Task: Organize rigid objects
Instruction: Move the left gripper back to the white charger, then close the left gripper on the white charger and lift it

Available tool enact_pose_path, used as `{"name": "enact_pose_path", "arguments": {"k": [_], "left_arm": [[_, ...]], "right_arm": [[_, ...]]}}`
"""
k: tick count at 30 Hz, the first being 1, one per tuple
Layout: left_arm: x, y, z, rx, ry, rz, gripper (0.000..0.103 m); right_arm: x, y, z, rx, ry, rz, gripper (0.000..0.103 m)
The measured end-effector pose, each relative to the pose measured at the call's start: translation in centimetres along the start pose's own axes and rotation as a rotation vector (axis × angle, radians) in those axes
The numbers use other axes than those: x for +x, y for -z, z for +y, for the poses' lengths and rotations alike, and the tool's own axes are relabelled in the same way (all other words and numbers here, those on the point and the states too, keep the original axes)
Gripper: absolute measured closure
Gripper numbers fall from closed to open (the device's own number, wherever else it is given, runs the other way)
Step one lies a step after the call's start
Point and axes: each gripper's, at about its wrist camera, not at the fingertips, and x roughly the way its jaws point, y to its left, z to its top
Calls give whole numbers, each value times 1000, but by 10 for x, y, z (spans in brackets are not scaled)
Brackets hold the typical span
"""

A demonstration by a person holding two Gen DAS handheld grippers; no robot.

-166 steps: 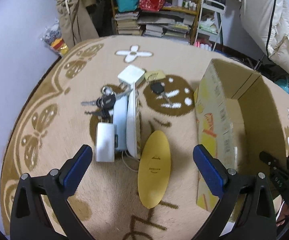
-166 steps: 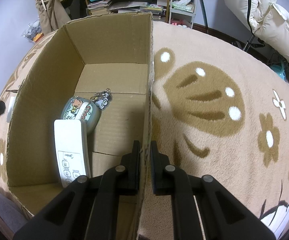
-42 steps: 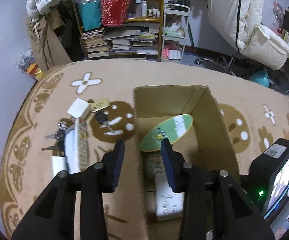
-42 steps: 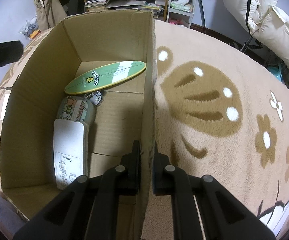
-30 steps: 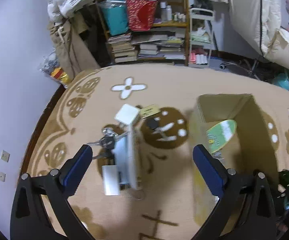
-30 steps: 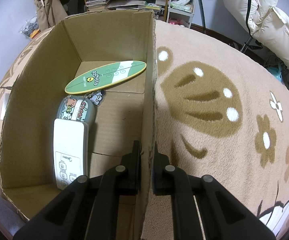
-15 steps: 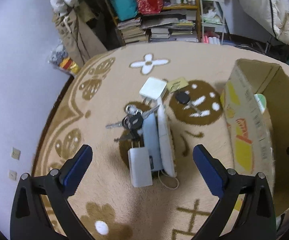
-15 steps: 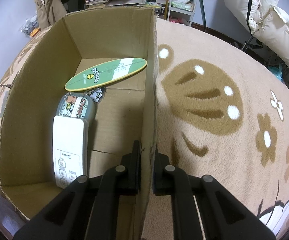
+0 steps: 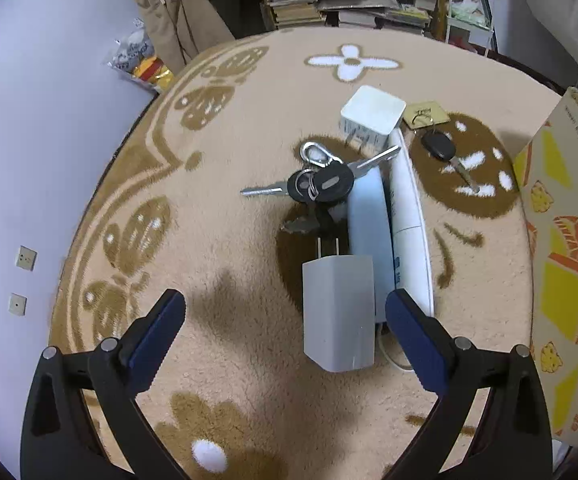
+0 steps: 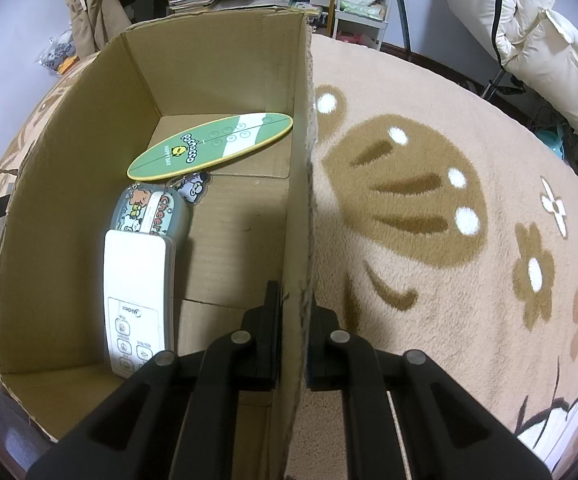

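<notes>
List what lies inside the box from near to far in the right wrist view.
Remote → pouch → keychain charm → green board, all on the floor of the box.

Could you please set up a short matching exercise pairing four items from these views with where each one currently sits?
Things:
1. green surfboard-shaped board
2. white remote
3. grey charger
4. right claw

Places:
A. on the rug, between the open left claw's fingers
B. clamped on the cardboard box's wall
C. at the far end of the box floor
D. in the box, near end, buttons up

Pairs: 1-C, 2-D, 3-A, 4-B
</notes>
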Motion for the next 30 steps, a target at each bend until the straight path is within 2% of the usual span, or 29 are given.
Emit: {"name": "enact_pose_path", "arguments": {"k": [6,11,14,16,17,22,30], "left_arm": [[16,1,0,4,-28,28,4],[18,3,0,-2,-7,33,17],[18,3,2,-9,3,37,31],[21,3,4,-29,26,58,47],[23,4,6,-46,39,73,50],[32,5,7,-83,115,115,76],[29,6,6,-74,94,134,76]], "right_arm": [[-2,2,3,0,2,-1,93],[-2,2,3,-2,3,-1,93],[-3,4,4,-7,10,-4,93],[-4,5,7,-10,15,-5,93],[-4,6,9,-11,17,-5,93],[-5,7,11,-11,19,-5,93],[-8,8,13,-5,20,-9,93]]}}
